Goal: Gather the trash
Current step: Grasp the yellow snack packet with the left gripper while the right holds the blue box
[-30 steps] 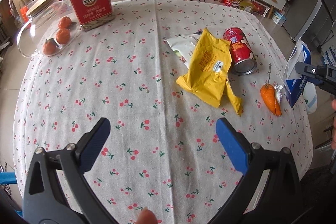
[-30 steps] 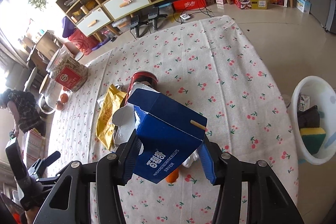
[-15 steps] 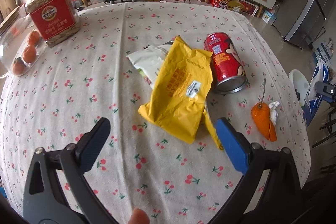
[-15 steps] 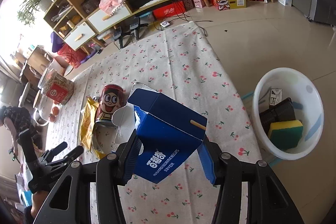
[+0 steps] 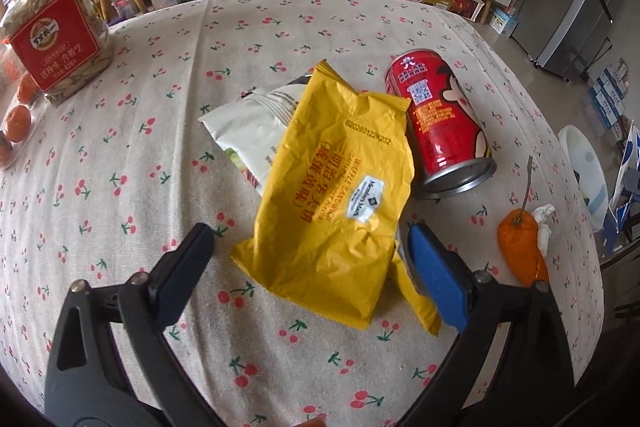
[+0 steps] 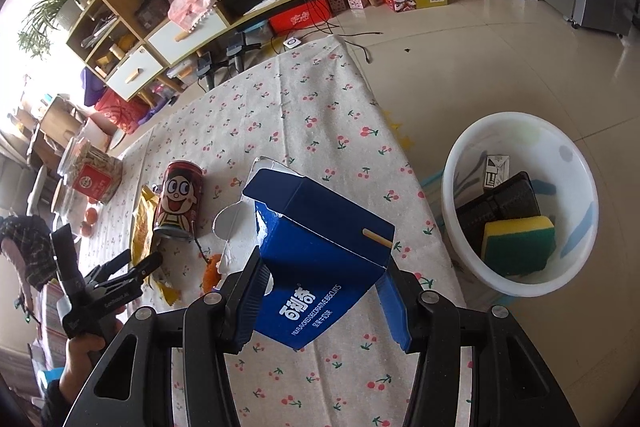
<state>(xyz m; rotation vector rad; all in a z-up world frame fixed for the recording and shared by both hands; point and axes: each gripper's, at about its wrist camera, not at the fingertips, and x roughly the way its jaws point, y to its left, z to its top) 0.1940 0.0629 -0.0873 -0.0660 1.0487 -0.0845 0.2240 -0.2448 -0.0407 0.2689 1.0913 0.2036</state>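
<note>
The white basin holds some trash. The right tool, clamped on the blue box, nears it; left tool, closing, straddles the yellow wrapper (can remains beside it).

Your torn-open blue biscuit box sits tilted in the gripper; a crumpled yellow wrapper lies flat beside the toppled red can, overlapping a white packet.
</note>
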